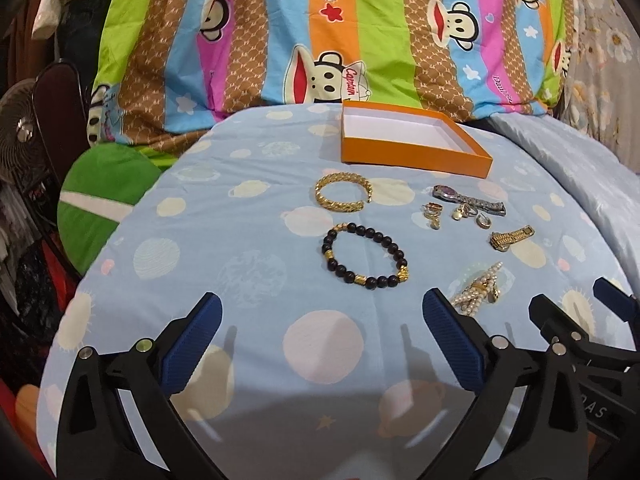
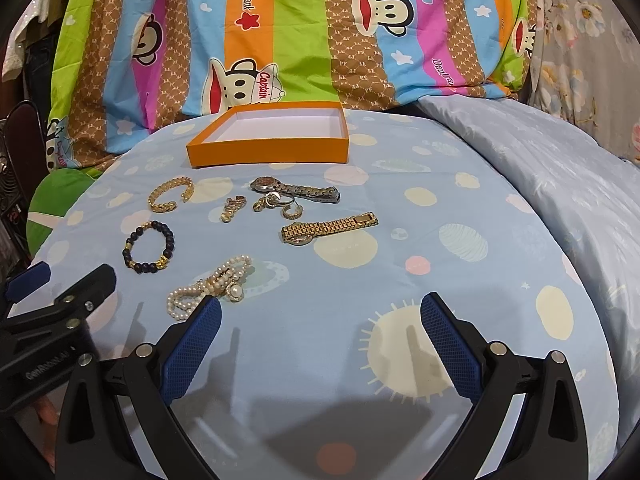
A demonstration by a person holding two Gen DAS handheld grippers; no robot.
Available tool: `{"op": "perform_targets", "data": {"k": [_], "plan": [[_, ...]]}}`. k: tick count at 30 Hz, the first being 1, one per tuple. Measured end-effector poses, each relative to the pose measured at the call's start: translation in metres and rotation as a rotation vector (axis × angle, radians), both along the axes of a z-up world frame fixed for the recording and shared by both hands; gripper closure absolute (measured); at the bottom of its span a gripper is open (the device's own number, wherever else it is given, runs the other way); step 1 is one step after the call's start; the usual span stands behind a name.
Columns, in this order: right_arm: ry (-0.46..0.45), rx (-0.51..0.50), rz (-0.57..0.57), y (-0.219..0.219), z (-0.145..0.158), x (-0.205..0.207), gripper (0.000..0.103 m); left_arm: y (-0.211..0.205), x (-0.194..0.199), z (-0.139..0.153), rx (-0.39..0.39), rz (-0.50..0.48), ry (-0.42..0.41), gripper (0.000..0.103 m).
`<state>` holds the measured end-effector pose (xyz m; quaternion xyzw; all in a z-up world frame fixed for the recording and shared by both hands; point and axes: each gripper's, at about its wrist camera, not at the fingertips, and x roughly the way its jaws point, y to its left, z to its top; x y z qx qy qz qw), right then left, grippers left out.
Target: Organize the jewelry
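While both claws hang w/ jaws spread wide and nothing held, the jewelry lies loose on a soft blue sheet (image 2: 460, 280) printed w/ pale planets. L to R in the right-wrist view: left gripper (image 1: 318, 340), ribbed blue pads on black plastic; 1 woven gold cuff (image 2: 171, 199), C-shaped; 1 bead bracelet (image 2: 149, 248), round matte black beads w/ gold spacers, just below the cuff; 1 bunched pearl strand (image 2: 212, 284), small glossy beads, touching the right claw's left pad tip; approx 4 small gold rings/earrings (image 2: 264, 204), exact count unclear; 2 watches, a silver one (image 2: 296, 190) w/ link band and a gold one (image 2: 328, 228), flat links, lying near it; right gripper (image 2: 320, 340). Behind them sits 1 shallow orange box (image 2: 268, 152), cardboard, white inside, no jewelry in it.
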<state>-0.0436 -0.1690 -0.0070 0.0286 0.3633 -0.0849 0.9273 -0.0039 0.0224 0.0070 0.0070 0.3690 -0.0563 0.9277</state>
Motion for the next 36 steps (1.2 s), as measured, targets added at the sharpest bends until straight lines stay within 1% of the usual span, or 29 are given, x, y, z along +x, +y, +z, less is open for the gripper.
{"op": "perform_targets", "data": {"k": [4, 6, 7, 10, 15, 17, 19, 21, 23, 24, 26, 28, 29, 30, 31, 32, 33, 34, 35, 36], "plan": [[-0.002, 0.011, 0.002, -0.001, -0.001, 0.0, 0.005, 0.022, 0.005, -0.005, -0.062, 0.021, 0.055, 0.005], [-0.002, 0.013, 0.006, -0.001, -0.001, 0.0, 0.005, 0.028, 0.005, -0.005, -0.089, 0.017, 0.059, 0.005], [-0.002, 0.013, 0.006, -0.001, -0.001, 0.0, 0.005, 0.029, 0.007, -0.004, -0.09, 0.008, 0.064, 0.005], [0.001, 0.028, 0.006, -0.002, 0.0, 0.0, 0.005, 0.025, 0.015, -0.001, -0.053, -0.021, 0.08, 0.005], [0.002, 0.118, 0.037, -0.017, 0.003, 0.002, 0.005, 0.01, 0.023, 0.011, 0.039, -0.08, 0.039, 0.005], [0.006, 0.084, 0.03, -0.023, 0.007, 0.007, 0.005, 0.002, 0.022, 0.017, 0.042, -0.13, 0.028, 0.005], [0.006, 0.045, 0.028, -0.031, 0.012, 0.014, 0.005, -0.007, 0.019, 0.019, 0.019, -0.186, 0.033, 0.005], [0.016, 0.036, 0.05, -0.042, 0.016, 0.022, 0.011, -0.022, 0.017, 0.02, -0.013, -0.26, 0.051, 0.005], [0.038, 0.021, 0.079, -0.05, 0.016, 0.032, 0.022, -0.037, 0.017, 0.019, -0.028, -0.316, 0.061, 0.005], [0.052, 0.005, 0.091, -0.054, 0.015, 0.038, 0.025, -0.045, 0.017, 0.017, -0.028, -0.338, 0.062, 0.005], [0.082, -0.027, 0.105, -0.06, 0.012, 0.046, 0.04, -0.064, 0.02, 0.012, -0.013, -0.395, 0.071, 0.005], [0.1, -0.036, 0.119, -0.066, 0.009, 0.051, 0.047, -0.079, 0.024, 0.004, 0.019, -0.418, 0.081, 0.007], [0.105, -0.035, 0.129, -0.069, 0.008, 0.053, 0.051, -0.085, 0.026, -0.002, 0.033, -0.429, 0.093, 0.012], [0.11, -0.034, 0.141, -0.07, 0.007, 0.054, 0.053, -0.088, 0.026, -0.005, 0.037, -0.439, 0.106, 0.021], [0.115, -0.033, 0.158, -0.071, 0.007, 0.055, 0.058, -0.091, 0.028, -0.011, 0.038, -0.456, 0.131, 0.027], [0.12, -0.03, 0.186, -0.07, 0.007, 0.057, 0.06, -0.092, 0.029, -0.015, 0.035, -0.464, 0.153, 0.039], [0.124, -0.027, 0.215, -0.069, 0.007, 0.059, 0.061, -0.093, 0.03, -0.018, 0.028, -0.471, 0.175, 0.045], [0.129, -0.025, 0.254, -0.067, 0.006, 0.061, 0.061, -0.093, 0.031, -0.021, 0.022, -0.47, 0.184, 0.045], [0.131, -0.029, 0.296, -0.064, 0.006, 0.063, 0.061, -0.093, 0.03, -0.021, 0.021, -0.468, 0.17, 0.05], [0.134, -0.04, 0.331, -0.06, 0.005, 0.065, 0.061, -0.092, 0.03, -0.02, 0.019, -0.473, 0.168, 0.061]]}}
